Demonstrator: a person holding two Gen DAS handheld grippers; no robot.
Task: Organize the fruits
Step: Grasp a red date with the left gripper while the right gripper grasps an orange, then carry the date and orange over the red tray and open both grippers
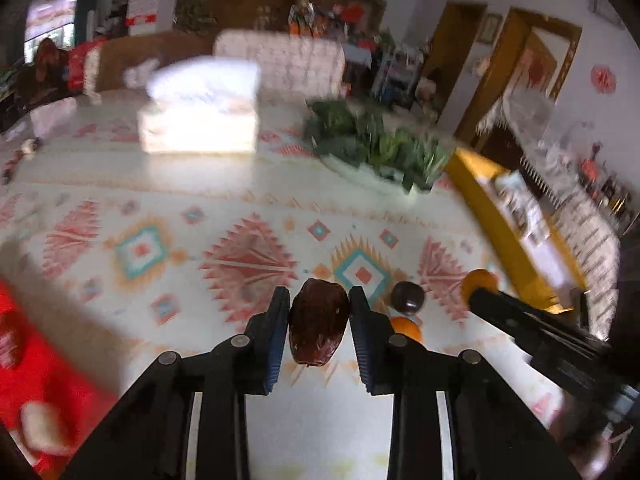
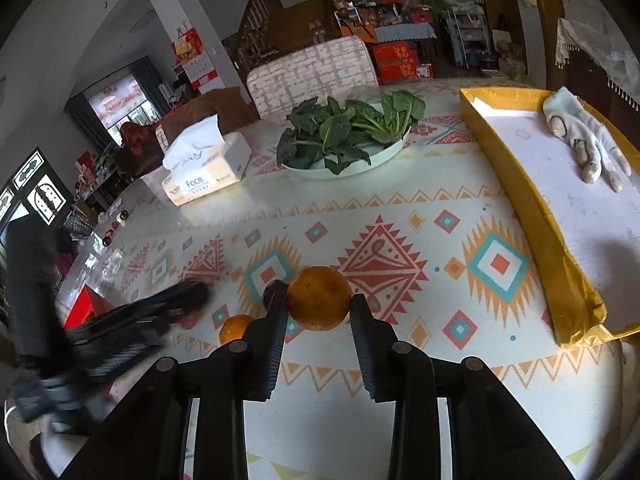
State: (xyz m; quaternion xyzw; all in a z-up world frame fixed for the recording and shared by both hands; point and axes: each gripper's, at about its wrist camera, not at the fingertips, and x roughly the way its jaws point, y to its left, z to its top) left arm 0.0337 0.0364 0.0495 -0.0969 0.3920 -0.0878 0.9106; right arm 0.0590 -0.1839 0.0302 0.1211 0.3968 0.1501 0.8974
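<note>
In the left wrist view my left gripper [image 1: 319, 304] is shut on a dark brown date [image 1: 318, 326] and holds it above the patterned tablecloth. A dark round fruit [image 1: 407, 297] and a small orange [image 1: 406, 329] lie just right of it. My right gripper shows there [image 1: 486, 294] around another orange [image 1: 478, 282]. In the right wrist view my right gripper [image 2: 319, 304] brackets that large orange [image 2: 319, 298], its pads close on both sides. The small orange [image 2: 234, 329] and the dark fruit [image 2: 274, 290] lie to its left, with the blurred left gripper [image 2: 188, 296] beyond.
A gold-sided white tray [image 2: 520, 184] with a glove [image 2: 584, 140] runs along the right. A plate of leafy greens [image 2: 348, 132] and a tissue box [image 2: 204, 164] stand at the back. A red package [image 1: 36, 380] lies at the left.
</note>
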